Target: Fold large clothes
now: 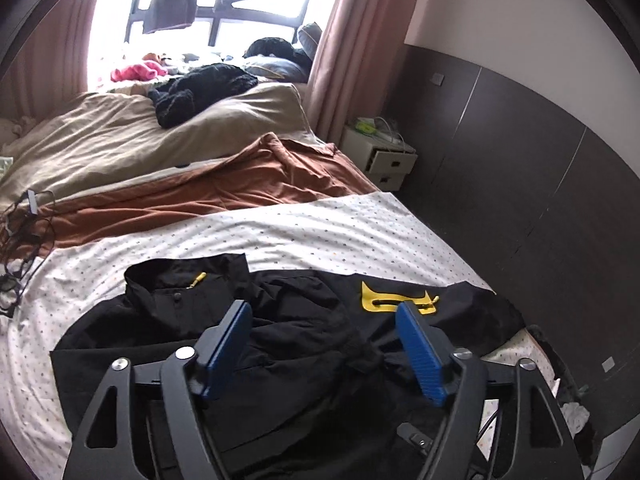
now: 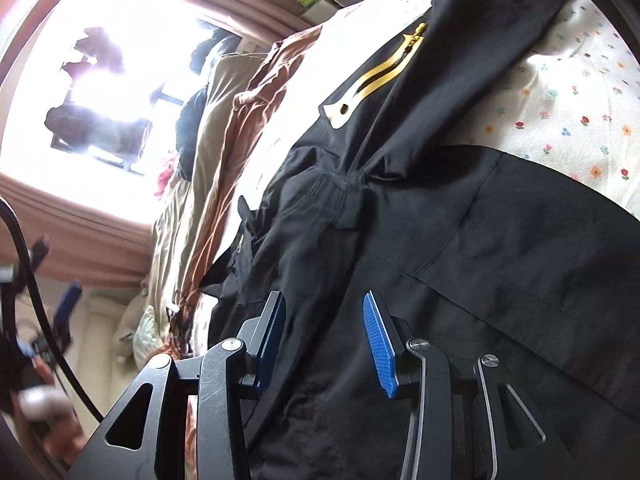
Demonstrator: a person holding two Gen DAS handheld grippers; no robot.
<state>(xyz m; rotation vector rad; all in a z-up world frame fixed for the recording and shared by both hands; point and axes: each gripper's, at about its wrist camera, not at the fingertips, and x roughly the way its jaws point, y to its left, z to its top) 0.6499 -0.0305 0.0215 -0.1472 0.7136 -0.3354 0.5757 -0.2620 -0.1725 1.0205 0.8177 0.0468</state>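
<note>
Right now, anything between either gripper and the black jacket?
Nothing visible. The left gripper is open above the black jacket, which lies spread on the floral sheet. The right gripper is open too, close over the fabric. The brown blanket lies farther up the bed, apart.

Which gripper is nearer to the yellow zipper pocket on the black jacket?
Left, probably. The left gripper hovers just short of the yellow zipper pocket; the right gripper is over the black jacket, farther from it.
</note>
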